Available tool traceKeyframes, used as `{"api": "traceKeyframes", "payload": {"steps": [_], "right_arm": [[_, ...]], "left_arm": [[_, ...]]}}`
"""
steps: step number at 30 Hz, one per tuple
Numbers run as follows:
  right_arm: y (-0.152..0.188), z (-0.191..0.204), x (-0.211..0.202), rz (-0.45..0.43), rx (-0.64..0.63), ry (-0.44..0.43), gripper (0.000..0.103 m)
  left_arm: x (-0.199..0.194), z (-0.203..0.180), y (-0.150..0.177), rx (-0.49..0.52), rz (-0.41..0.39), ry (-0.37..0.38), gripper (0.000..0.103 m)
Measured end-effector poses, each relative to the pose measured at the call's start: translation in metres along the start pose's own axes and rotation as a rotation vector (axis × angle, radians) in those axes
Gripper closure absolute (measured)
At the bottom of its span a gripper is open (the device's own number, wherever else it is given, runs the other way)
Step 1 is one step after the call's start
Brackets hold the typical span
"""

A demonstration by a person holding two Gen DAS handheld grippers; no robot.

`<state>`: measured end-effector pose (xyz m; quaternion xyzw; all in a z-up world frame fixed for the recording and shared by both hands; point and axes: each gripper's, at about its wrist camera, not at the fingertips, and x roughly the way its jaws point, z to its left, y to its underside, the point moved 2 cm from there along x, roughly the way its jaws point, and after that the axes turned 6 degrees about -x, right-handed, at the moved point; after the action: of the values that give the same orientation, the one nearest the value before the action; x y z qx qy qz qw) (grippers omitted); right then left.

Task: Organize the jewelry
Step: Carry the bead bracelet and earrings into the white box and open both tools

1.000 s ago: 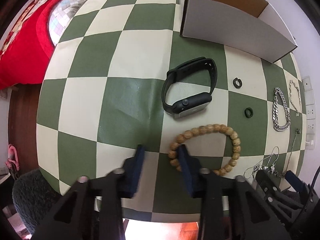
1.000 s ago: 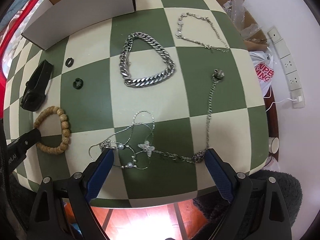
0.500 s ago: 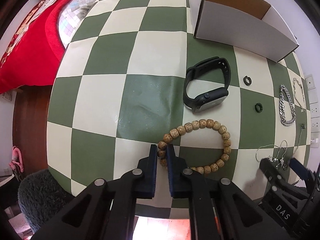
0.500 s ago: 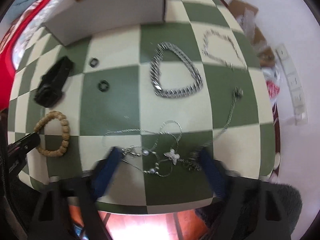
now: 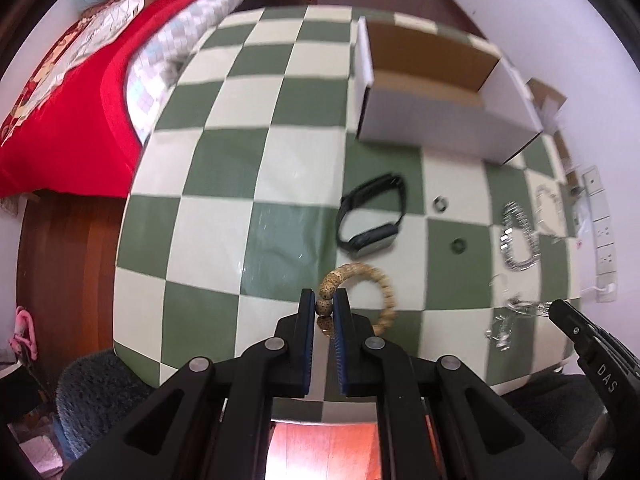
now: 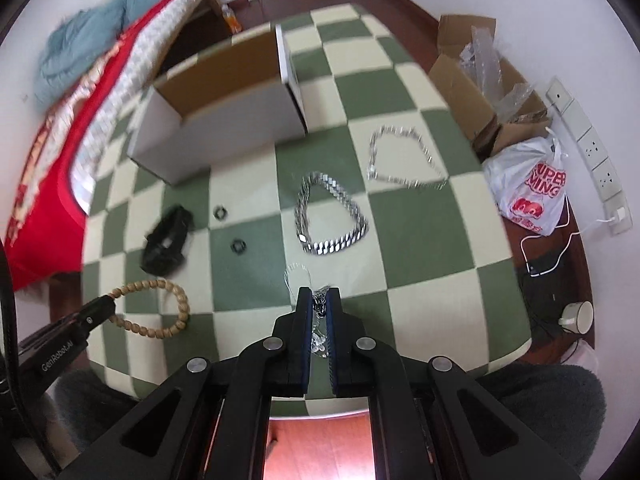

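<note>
A: Start with the big pieces. What sits on the worktop [image 5: 224,184]?

B: An open white cardboard box [image 6: 224,120] near the far edge, brown inside, nothing visible in it. Nearer, a black smartwatch [image 5: 370,216] lies towards the middle, with two small dark rings [image 6: 238,245] just beside it. Towards the right edge lie a heavy silver curb chain [image 6: 330,216] and, beyond it, a finer silver chain [image 6: 404,160].

A: And the grippers?

B: The left gripper [image 5: 324,307] is pinched narrow on one bead of the wooden bead bracelet [image 6: 156,308], close to the near edge. Whether the loop is clear of the cloth or partly resting on it, I cannot tell. The right gripper [image 6: 319,306] is clamped narrow on a bunch of thin silver necklaces [image 6: 316,320], also by the near edge, with a loop of wire-thin chain spilling out ahead of the fingertips.

A: What could go wrong?

B: The bead is round and held at a single point, so I'd judge it may roll or pop free on a quick swing towards the box. The thin necklaces look tangled; a loose strand could catch on the curb chain, or slide out of the pinch short of the box wall.
</note>
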<state>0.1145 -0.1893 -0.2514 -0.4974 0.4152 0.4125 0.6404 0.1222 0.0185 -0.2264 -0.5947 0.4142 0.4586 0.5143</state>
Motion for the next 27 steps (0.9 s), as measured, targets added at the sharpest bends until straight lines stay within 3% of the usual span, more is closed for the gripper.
{"api": "traceKeyframes", "payload": {"steps": [16, 27], "right_arm": [[-0.042, 0.008, -0.094, -0.152, -0.045, -0.108, 0.097], [-0.107, 0.033, -0.169, -0.294, -0.123, -0.147, 0.097]], "left_arm": [[-0.085, -0.033, -0.04, 0.057, -0.11, 0.134, 0.097], [-0.132, -0.055, -0.105, 0.12, -0.209, 0.151, 0.097]]}}
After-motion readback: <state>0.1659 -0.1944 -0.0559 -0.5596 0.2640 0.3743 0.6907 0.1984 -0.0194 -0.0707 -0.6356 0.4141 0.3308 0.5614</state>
